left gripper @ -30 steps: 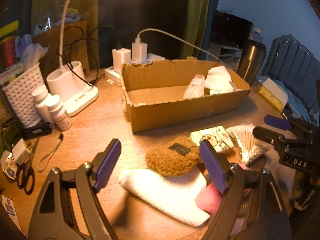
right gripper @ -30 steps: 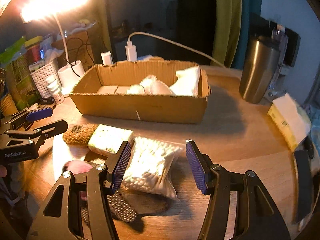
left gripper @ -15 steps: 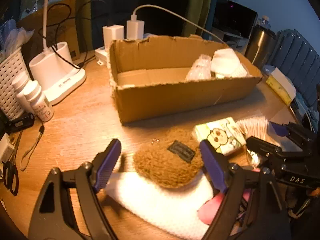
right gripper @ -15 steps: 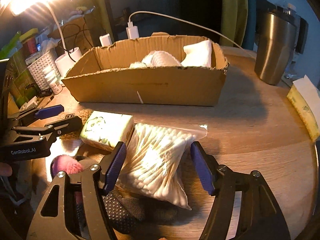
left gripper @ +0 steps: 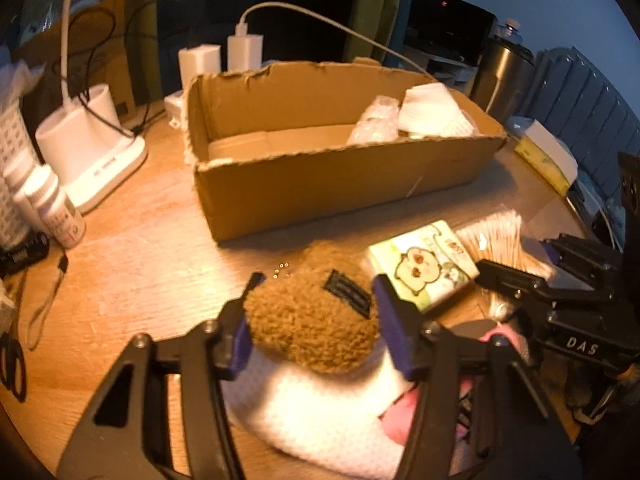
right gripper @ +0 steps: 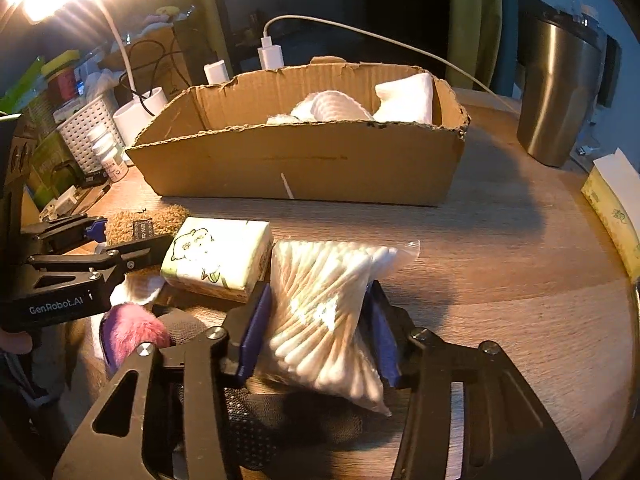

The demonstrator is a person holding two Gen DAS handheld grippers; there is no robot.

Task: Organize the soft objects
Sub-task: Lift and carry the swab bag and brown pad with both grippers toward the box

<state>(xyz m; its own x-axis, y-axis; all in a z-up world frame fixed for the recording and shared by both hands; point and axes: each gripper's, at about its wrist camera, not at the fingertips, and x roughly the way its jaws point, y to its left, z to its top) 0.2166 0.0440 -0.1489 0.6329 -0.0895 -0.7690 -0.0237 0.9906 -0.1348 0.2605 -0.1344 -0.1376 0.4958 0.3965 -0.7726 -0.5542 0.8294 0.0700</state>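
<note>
My left gripper is shut on a brown fuzzy pouch that lies over a white knit cloth. My right gripper is shut on a clear bag of cotton swabs. A tissue pack with a cartoon print lies between the two; it also shows in the left wrist view. A pink fluffy item and a dark dotted cloth lie near the front edge. The cardboard box behind holds white soft items at its right end.
A white lamp base, chargers, small bottles and a white basket stand at the left. A steel tumbler and a tissue box stand at the right. Scissors lie at the far left.
Both grippers moved forward and down and closed: the left on the brown pouch, the right on the bag of cotton swabs.
</note>
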